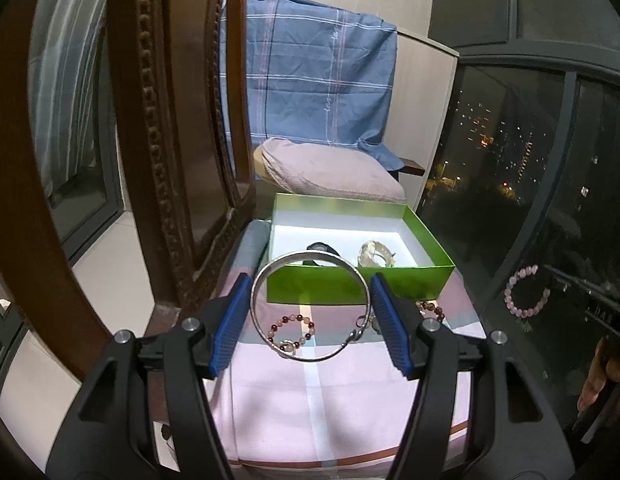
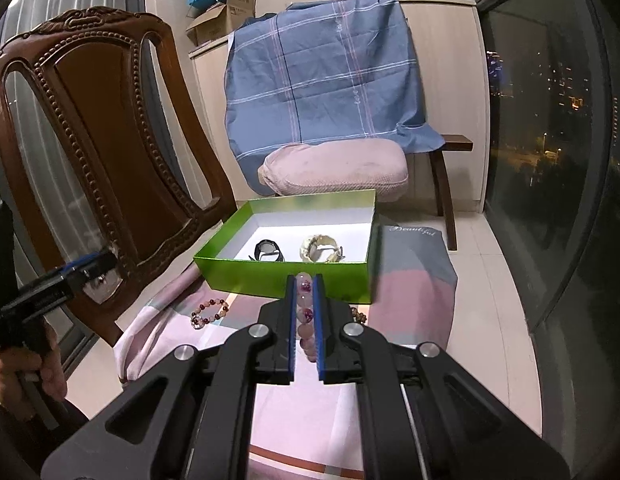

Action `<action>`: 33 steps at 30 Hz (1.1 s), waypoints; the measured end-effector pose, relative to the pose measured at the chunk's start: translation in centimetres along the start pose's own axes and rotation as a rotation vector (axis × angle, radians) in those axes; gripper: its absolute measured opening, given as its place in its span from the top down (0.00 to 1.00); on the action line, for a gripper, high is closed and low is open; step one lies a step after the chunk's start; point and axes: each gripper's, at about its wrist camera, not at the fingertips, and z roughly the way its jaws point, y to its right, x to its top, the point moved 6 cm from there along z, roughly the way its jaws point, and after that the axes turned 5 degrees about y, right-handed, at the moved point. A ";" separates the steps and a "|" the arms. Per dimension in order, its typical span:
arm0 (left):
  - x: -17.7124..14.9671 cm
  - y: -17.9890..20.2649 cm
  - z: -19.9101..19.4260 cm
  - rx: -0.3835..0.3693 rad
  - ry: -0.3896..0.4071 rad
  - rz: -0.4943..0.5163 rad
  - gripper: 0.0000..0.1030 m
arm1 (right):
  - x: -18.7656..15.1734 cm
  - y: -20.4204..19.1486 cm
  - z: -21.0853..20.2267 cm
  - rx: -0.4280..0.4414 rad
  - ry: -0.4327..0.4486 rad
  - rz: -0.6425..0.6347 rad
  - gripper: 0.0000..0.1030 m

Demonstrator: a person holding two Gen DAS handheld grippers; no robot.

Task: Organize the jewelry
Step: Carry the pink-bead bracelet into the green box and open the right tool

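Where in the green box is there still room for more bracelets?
The green box has bare white floor along its back wall and in the far right corner. The middle is crowded: a black watch sits beside a cream bracelet. On the pink cloth, the near part is bare, but a beaded bracelet lies just before the box.

I see a carved dark wooden chair (image 2: 94, 128) at left, its back close to my view. Behind stands a pale cabinet (image 2: 445, 80) draped with a blue plaid sheet (image 2: 325, 80); a pink pillow (image 2: 333, 168) lies below it. Cardboard boxes (image 2: 222, 20) sit on top. Floor: light glossy tiles (image 2: 481, 280). At right, a dark-framed window (image 2: 549, 120) shows city lights at night. Wall tiles catch an overhead glare.
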 end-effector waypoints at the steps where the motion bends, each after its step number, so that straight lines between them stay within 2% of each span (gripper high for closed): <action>1: -0.1 -0.1 0.0 0.003 -0.002 -0.001 0.41 | -0.1 0.0 0.0 0.002 -0.005 -0.002 0.92; 33: -1.1 1.3 1.7 -0.010 -0.050 0.042 0.41 | -1.0 -0.9 1.3 0.015 -0.047 -0.011 0.92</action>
